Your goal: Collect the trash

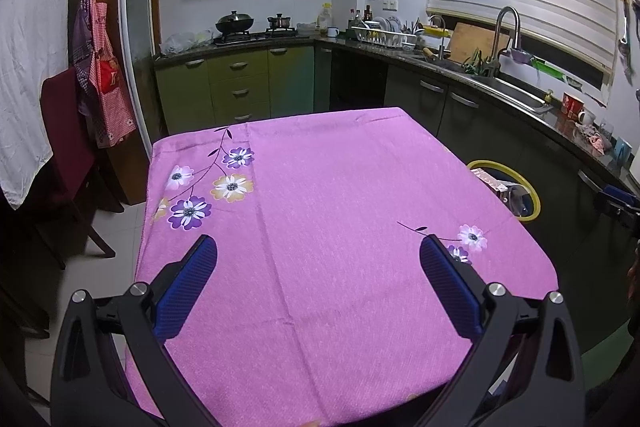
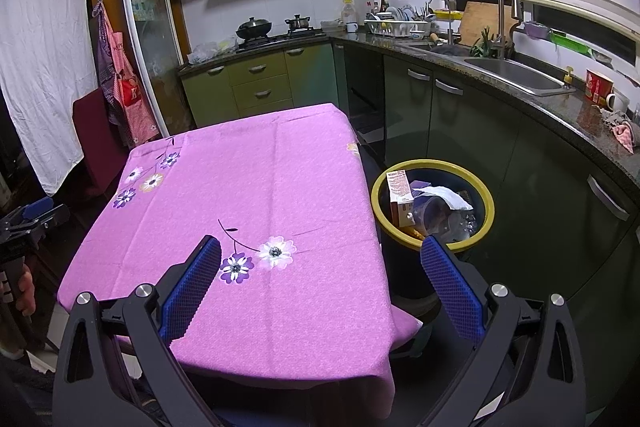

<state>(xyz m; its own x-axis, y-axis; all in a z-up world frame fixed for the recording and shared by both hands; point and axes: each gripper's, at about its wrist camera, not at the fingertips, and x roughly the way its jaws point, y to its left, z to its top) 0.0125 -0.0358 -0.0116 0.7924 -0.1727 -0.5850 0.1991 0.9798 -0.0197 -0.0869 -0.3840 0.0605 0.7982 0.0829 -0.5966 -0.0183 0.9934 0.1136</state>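
Trash bin (image 2: 434, 245), right of table (image 2: 248, 187): holds carton (image 2: 400, 193), tissue (image 2: 444, 197), plastic. Tabletop bare; collection apparently done. Left gripper (image 1: 318, 253), right gripper (image 2: 320, 255): fingers apart, empty.

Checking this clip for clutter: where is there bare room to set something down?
The pink tablecloth is bare from edge to edge between the open left tool and the far cabinets. The yellow-rimmed bin right of the table is crowded: carton, white paper, clear plastic. The counter by the sink is cluttered too.
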